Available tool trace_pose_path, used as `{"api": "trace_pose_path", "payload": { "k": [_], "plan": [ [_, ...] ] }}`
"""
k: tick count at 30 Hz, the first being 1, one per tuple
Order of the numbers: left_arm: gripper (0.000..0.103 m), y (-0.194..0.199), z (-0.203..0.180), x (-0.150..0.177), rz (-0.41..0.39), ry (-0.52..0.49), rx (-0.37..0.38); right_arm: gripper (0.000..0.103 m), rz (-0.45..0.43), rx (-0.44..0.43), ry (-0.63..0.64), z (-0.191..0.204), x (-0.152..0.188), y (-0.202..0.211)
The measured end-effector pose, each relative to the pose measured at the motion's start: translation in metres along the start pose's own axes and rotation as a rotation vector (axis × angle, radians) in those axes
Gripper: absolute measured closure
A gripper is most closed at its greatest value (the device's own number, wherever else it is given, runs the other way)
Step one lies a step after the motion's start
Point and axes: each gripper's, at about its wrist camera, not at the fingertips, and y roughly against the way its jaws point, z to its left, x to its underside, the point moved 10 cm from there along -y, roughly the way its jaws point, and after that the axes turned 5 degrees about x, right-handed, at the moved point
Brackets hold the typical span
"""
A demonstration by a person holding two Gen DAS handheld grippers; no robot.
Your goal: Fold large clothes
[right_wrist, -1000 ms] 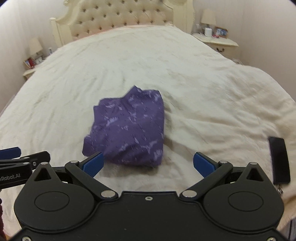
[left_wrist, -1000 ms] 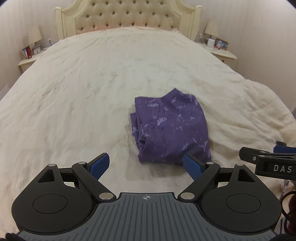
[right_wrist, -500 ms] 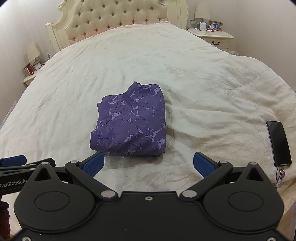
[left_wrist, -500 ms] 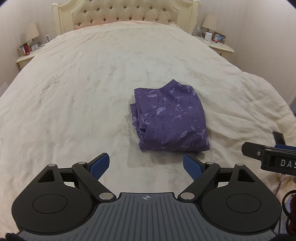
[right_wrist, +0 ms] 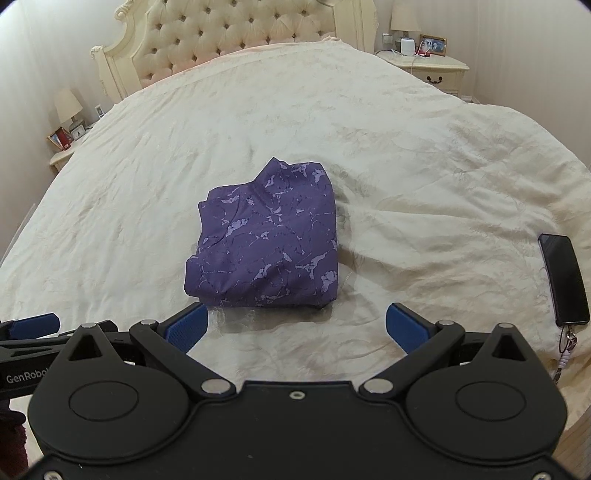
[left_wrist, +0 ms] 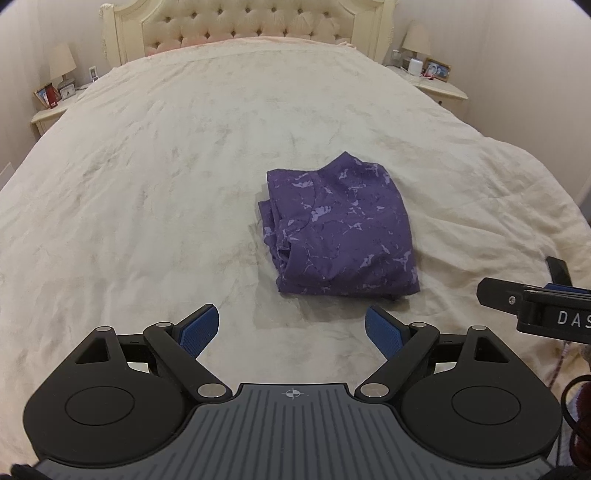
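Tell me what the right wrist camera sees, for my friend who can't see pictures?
A folded purple garment lies on a cream bedspread, just beyond the right gripper, whose blue fingers are spread open and empty. A dark phone rests at the bed's right edge, and a tufted headboard stands behind.
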Motion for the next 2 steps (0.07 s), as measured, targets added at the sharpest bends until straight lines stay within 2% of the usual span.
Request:
{"api": "trace_pose_path", "payload": {
  "k": [2],
  "plan": [
    [0.016, -0.0026, -0.0009, -0.0004, 0.009, 0.002, -0.002, 0.001, 0.005, -0.002, -0.004, -0.0013, 0.0006, -0.0021]
  ]
}}
